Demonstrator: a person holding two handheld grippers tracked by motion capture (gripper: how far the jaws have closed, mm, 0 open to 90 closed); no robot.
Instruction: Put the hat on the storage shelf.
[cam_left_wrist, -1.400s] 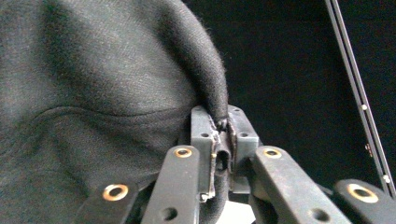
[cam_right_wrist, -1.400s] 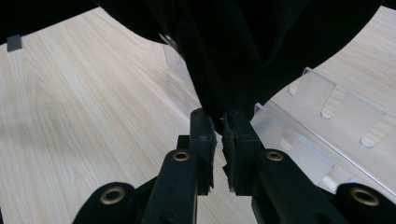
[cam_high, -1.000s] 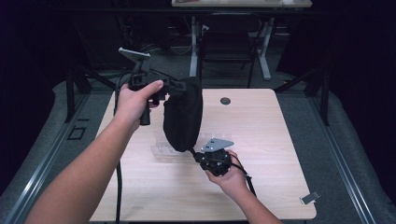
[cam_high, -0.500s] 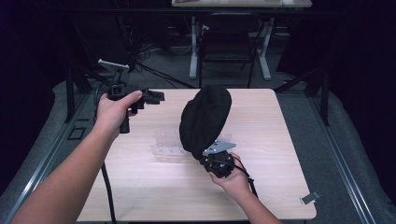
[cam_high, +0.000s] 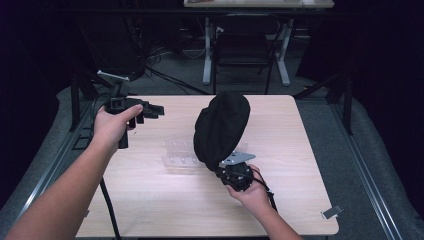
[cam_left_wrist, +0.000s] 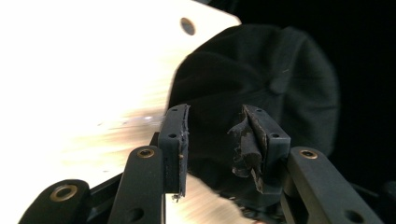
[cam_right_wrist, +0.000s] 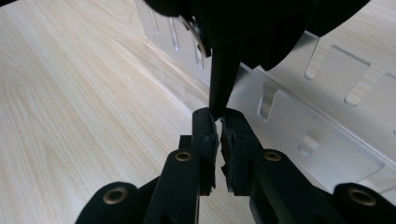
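black cap (cam_high: 221, 127) held up over the middle of the tabletop (cam_high: 150, 200).
right tongs (cam_right_wrist: 218, 122) were clamped on its strap, above a clear slotted rack (cam_high: 181, 154); left tongs (cam_left_wrist: 217, 135) gaped empty near the left edge. best: keep the pinch firm.

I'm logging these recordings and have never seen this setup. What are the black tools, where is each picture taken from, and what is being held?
A person holds a hand-operated two-jaw gripper in each hand. The high view looks down on a wooden table. The other two cameras ride on the grippers, looking along their jaws. The left gripper is open and holds nothing, raised near the table's left edge. The right gripper is shut on a strap of a black cap, holding it up above a clear slotted plastic rack that lies on the table.
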